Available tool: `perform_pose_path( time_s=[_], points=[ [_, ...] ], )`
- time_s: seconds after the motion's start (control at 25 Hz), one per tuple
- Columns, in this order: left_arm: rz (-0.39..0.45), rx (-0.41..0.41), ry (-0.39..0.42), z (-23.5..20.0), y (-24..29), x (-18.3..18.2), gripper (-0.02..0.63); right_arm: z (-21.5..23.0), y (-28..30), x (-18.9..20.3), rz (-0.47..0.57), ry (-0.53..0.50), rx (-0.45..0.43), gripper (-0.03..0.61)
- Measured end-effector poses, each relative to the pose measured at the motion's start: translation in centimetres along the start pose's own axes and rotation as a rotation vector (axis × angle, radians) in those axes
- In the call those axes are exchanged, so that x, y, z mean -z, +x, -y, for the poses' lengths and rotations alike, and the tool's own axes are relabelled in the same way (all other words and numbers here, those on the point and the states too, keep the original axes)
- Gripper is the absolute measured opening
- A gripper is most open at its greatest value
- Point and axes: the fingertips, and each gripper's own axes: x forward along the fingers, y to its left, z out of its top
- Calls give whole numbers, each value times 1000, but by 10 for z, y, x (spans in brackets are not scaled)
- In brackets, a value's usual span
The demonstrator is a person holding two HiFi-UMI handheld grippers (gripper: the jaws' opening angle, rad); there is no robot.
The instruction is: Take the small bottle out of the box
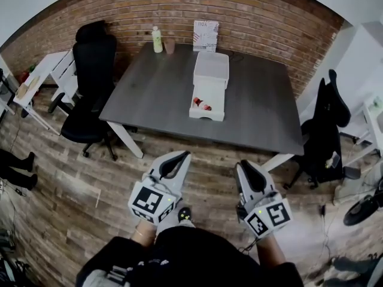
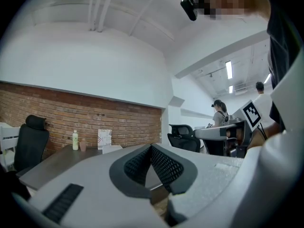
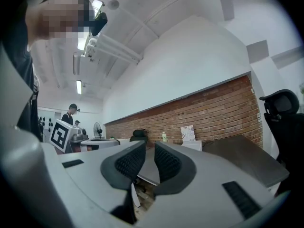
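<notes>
Head view puts the grey table [image 1: 155, 94] in the upper middle of the frame. The white box [image 1: 222, 110] sits on it right of centre, with its lid [image 1: 210, 69] lying past it towards the brick wall [image 1: 251, 17]. The small bottle [image 1: 201, 104] shows only as a small red-and-white shape lying inside the box, too small to read further.

Along the table's far edge stand a green bottle [image 1: 157, 39], a brownish cup [image 1: 170, 45] just beside it, and a printed card [image 1: 206, 36]. A black office chair [image 1: 90, 82] crowds the table's left edge. A second dark chair [image 1: 326, 130] stands off its lower right corner, and a fan [image 1: 362, 209] sits at the frame's right edge.

Both grippers hang low in the frame, well short of the table's near edge, with a band of wood floor [image 1: 203, 151] in between. Bare tabletop surrounds the box on its left and near sides.

The left gripper [image 1: 184, 155] has its pad tips pressed together on nothing. The right gripper [image 1: 244, 165] stands a narrow slit apart, also holding nothing.
</notes>
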Motion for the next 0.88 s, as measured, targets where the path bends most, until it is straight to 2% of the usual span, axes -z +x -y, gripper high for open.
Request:
perform_pose_path(
  time_s=[0.44,0.68,0.88],
  points=[
    [6,21,-15,-77,17,6,-3,-2,76,8,-17,8,31,66],
    [3,22,-28,-106,20,12,-3,-7,107,15,-41,18,26,67],
    [-6,21,-31,-121,37,16,-3,7,126,18,-62,20,23,71]
  ],
)
